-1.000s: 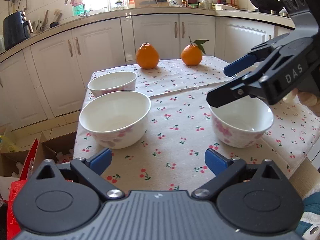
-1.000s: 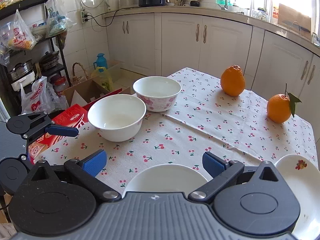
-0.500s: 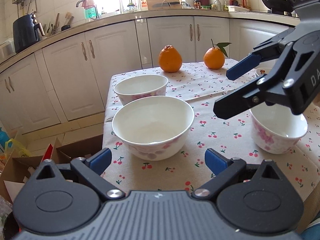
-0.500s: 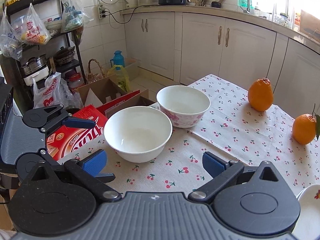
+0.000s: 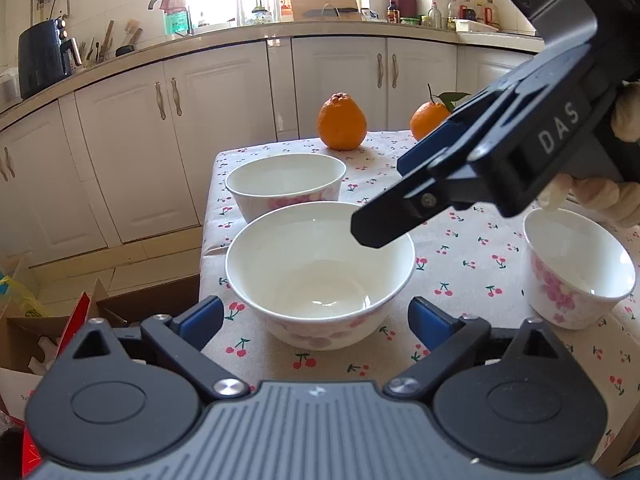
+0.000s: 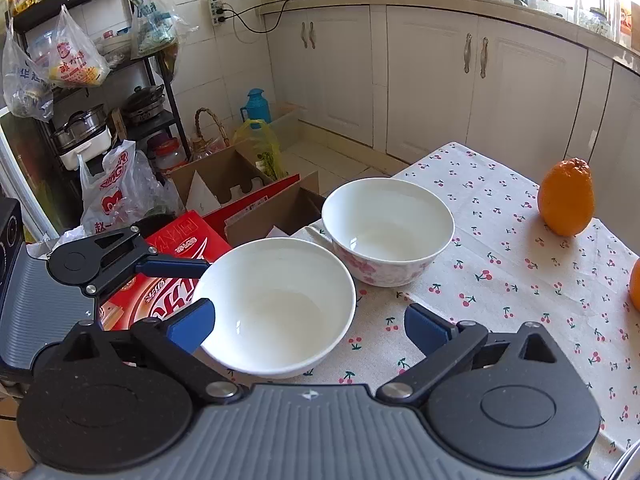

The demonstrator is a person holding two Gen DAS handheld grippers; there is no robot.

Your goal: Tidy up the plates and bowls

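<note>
Three white bowls with pink flowers stand on the cherry-print tablecloth (image 5: 460, 264). The big near bowl (image 5: 320, 272) sits right before my open, empty left gripper (image 5: 316, 320), between its fingers' line. A second bowl (image 5: 285, 184) stands behind it and a small bowl (image 5: 576, 268) at the right. My right gripper (image 6: 308, 322) is open and empty, hovering over the big bowl (image 6: 276, 304) from the right; it shows in the left wrist view (image 5: 400, 196). The second bowl (image 6: 387, 230) lies beyond. The left gripper (image 6: 176, 268) reaches the big bowl's left rim.
Two oranges (image 5: 342, 122) (image 5: 430, 120) stand at the table's far end. Cardboard boxes (image 6: 240, 184) and a red carton (image 6: 176, 252) sit on the floor by the table's left edge. A shelf with bags (image 6: 80, 80) and white cabinets (image 5: 224, 120) lie beyond.
Both grippers have moved left towards the big near bowl, which now fills the middle of both views. The right gripper now hangs over that bowl. Both stay open.
</note>
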